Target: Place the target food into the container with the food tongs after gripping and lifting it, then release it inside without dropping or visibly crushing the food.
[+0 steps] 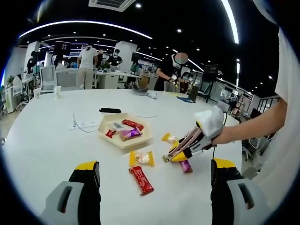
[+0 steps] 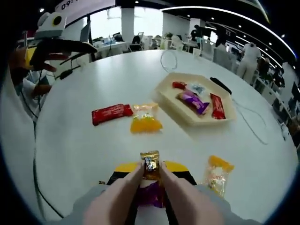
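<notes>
**Tongs pinching a wrapped candy beside the snack tray**

The right gripper [image 2: 151,174], seen from its own camera, is reaching low over a round white table [image 2: 84,154], its food tongs [image 2: 119,197] converging into a narrow V. The pale, smooth tong tips are closing on a small gold-foil candy [image 2: 151,164], holding it just above the tabletop, with a purple wrapper [image 2: 151,196] lying beneath. In the left gripper view, the same tool [image 1: 180,151] is angling down from a person's forearm [image 1: 253,124] at the right, its tips among scattered sweets. The left gripper [image 1: 154,176] is hovering level over the table, its black, yellow-capped jaws standing wide apart and holding nothing. The container, a shallow beige hexagonal tray [image 2: 183,115], is sitting well apart from the held candy, carrying red, purple and clear glossy packets. A red bar [image 2: 112,113] and a yellow packet [image 2: 146,119] are lying just beside it.
</notes>
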A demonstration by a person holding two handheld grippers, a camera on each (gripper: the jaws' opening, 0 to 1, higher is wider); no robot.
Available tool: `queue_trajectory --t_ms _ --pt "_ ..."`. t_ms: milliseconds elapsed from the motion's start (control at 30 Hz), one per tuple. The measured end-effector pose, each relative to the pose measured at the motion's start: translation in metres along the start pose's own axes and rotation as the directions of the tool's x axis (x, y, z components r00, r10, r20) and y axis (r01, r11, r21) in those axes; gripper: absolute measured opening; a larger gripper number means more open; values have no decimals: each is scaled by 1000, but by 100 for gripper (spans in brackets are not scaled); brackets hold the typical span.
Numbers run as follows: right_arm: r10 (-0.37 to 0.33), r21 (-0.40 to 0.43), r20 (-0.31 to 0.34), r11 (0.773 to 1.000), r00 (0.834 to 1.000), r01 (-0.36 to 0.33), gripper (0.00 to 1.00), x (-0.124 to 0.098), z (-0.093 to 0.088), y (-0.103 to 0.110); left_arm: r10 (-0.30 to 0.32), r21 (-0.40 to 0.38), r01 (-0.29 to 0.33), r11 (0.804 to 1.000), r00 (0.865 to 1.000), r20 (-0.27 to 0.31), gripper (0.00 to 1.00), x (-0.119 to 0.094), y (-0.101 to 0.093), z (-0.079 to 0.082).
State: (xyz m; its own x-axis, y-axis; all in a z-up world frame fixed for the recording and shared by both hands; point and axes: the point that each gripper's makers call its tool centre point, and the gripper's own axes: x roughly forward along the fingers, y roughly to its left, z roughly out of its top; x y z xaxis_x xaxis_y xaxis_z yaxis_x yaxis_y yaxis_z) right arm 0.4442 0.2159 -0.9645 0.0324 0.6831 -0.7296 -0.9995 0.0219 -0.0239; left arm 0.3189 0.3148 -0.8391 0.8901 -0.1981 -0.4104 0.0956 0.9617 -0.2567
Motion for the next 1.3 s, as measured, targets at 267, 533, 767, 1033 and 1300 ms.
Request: queue_trajectory --t_ms 267,533,767,1033,1300 --pt "-13 152 1 988 1000 13 19 -7 8 -5 15 -7 -15 1000 1000 10 99 -3 5 3" --pt "-62 240 58 970 996 46 19 -20 18 -25 6 -1 -6 1000 1000 7 99 -2 2 2" --pt "-44 264 92 964 995 18 19 -30 35 -22 -9 12 9 1000 1000 6 99 0 1 3" --pt "-45 270 108 963 993 15 19 -33 47 -21 -10 20 10 1000 1000 10 99 -2 3 5" --pt "-24 211 138 977 990 -5 19 -31 80 -20 -11 19 11 1000 1000 5 99 -3 4 2"
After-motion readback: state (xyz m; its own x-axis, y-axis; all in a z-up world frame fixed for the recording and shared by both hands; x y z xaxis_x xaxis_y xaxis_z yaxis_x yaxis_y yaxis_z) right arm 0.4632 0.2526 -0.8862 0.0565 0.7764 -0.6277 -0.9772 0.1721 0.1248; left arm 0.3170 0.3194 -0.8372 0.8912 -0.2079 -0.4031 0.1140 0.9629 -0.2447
